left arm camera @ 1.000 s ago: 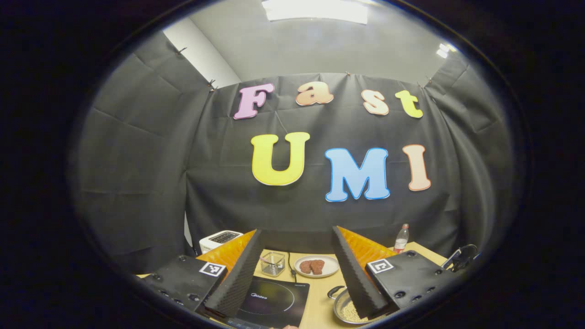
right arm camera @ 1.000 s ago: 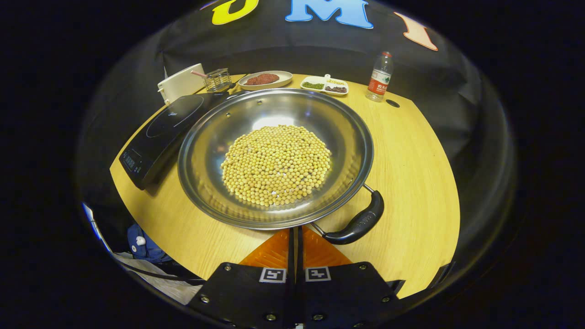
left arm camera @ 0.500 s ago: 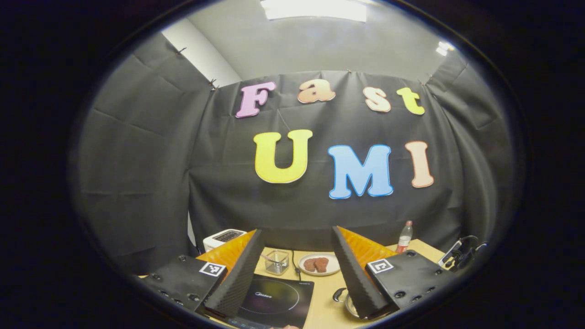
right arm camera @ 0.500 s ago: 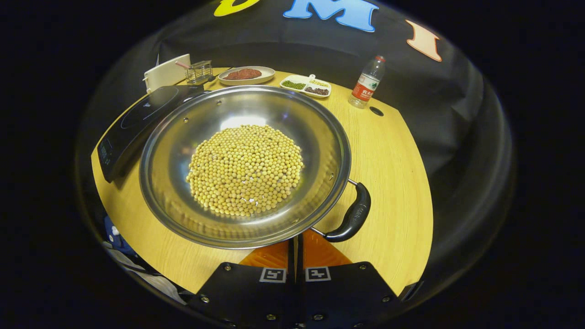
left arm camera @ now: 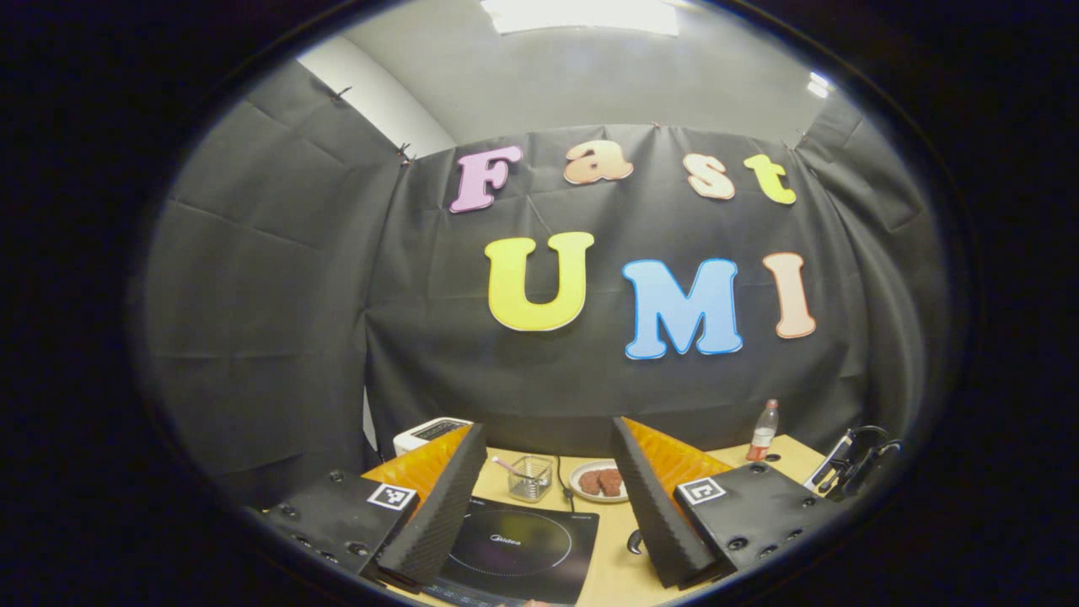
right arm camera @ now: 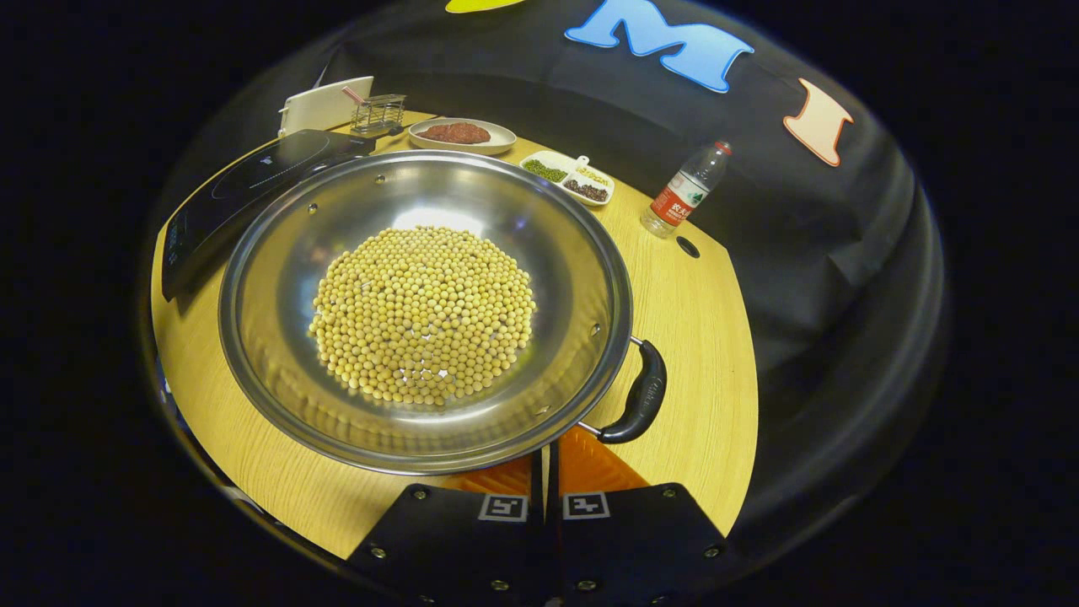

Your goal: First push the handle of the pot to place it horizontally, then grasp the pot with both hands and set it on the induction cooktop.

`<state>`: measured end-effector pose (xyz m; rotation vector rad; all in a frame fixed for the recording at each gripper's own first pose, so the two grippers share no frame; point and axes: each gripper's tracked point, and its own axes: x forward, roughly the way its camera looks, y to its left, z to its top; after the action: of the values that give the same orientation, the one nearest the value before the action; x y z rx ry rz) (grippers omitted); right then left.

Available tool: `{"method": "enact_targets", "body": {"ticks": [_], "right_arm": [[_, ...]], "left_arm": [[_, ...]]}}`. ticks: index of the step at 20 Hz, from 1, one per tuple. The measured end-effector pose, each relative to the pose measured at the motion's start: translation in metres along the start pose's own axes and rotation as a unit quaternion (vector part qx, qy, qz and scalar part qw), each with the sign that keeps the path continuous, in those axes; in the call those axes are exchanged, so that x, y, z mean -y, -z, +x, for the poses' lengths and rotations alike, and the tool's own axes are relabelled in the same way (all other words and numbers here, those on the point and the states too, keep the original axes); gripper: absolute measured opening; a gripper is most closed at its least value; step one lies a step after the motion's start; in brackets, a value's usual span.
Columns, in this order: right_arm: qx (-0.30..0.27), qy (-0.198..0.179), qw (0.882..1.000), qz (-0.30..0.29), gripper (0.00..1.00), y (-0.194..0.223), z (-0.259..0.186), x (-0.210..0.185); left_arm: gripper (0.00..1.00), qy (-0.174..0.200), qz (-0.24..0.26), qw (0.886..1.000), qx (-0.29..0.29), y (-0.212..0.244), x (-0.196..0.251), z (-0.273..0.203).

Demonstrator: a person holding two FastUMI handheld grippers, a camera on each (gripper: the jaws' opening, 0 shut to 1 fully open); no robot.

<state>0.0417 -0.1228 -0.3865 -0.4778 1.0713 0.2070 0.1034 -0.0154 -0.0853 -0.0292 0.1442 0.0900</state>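
Right tool (right arm camera: 545,459) fingers together beside pot (right arm camera: 421,303) of soybeans, left tool (left arm camera: 548,497) apart — above cooktop (left arm camera: 514,552)

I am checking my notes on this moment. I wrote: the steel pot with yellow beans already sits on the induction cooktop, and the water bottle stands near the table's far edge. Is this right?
Not quite. In the right gripper view the pot rests on the wooden table, beside the induction cooktop, not on it. The yellow beans lie in it, and the water bottle does stand near the far edge.
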Motion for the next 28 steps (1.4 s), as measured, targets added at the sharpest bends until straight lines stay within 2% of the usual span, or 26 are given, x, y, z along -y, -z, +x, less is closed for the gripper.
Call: {"method": "enact_targets", "body": {"ticks": [2, 4, 6, 7, 9, 14, 15, 17, 18, 19, 20, 22, 24, 26, 28], "right_arm": [[0.002, 0.001, 1.0, -0.002, 0.01, -0.005, 0.002, -0.002], [0.005, 0.001, 1.0, -0.001, 0.01, -0.01, 0.004, -0.004], [0.009, 0.001, 1.0, 0.002, 0.01, -0.015, 0.004, -0.007], [0.011, 0.002, 1.0, 0.004, 0.01, -0.017, 0.005, -0.007], [0.011, 0.004, 1.0, 0.007, 0.01, -0.016, 0.002, -0.007], [0.019, -0.004, 0.997, 0.074, 0.03, -0.013, -0.015, -0.002], [0.014, -0.011, 0.996, 0.087, 0.11, -0.009, -0.013, -0.005], [0.02, -0.01, 0.994, 0.108, 0.6, -0.005, -0.025, -0.001], [0.025, -0.002, 0.993, 0.119, 0.75, -0.005, -0.029, 0.004], [0.029, 0.009, 0.991, 0.128, 0.8, -0.003, -0.032, 0.01], [0.034, 0.017, 0.989, 0.14, 0.88, -0.004, -0.035, 0.013], [0.046, 0.015, 0.984, 0.172, 0.94, -0.005, -0.042, 0.015], [0.062, -0.01, 0.976, 0.21, 0.94, -0.012, -0.05, 0.012], [0.08, -0.01, 0.969, 0.235, 0.94, -0.021, -0.056, 0.022], [0.102, -0.016, 0.956, 0.274, 0.98, -0.037, -0.059, 0.026]], "left_arm": [[0.97, -0.003, 0.001, 1.0, -0.001, 0.001, -0.002, 0.0], [1.0, -0.005, 0.001, 1.0, -0.004, 0.005, -0.003, -0.001], [0.97, -0.004, 0.003, 1.0, -0.008, 0.009, -0.001, 0.001], [1.0, -0.001, 0.004, 1.0, -0.01, 0.011, 0.001, 0.002], [1.0, 0.007, 0.002, 1.0, -0.015, 0.018, 0.006, 0.004], [1.0, 0.029, -0.003, 0.999, -0.027, 0.033, 0.02, 0.019], [1.0, 0.035, -0.002, 0.999, -0.03, 0.037, 0.024, 0.023], [0.97, 0.047, 0.001, 0.998, -0.037, 0.048, 0.032, 0.033], [0.97, 0.053, 0.003, 0.998, -0.043, 0.054, 0.037, 0.036], [1.0, 0.062, 0.004, 0.997, -0.05, 0.061, 0.042, 0.04], [0.97, 0.072, 0.004, 0.996, -0.06, 0.07, 0.05, 0.044], [0.97, 0.092, 0.005, 0.992, -0.084, 0.089, 0.063, 0.052], [0.97, 0.105, 0.009, 0.989, -0.1, 0.106, 0.073, 0.063], [0.98, 0.12, 0.012, 0.986, -0.117, 0.123, 0.085, 0.07], [0.99, 0.134, 0.016, 0.981, -0.137, 0.143, 0.096, 0.078]]}}
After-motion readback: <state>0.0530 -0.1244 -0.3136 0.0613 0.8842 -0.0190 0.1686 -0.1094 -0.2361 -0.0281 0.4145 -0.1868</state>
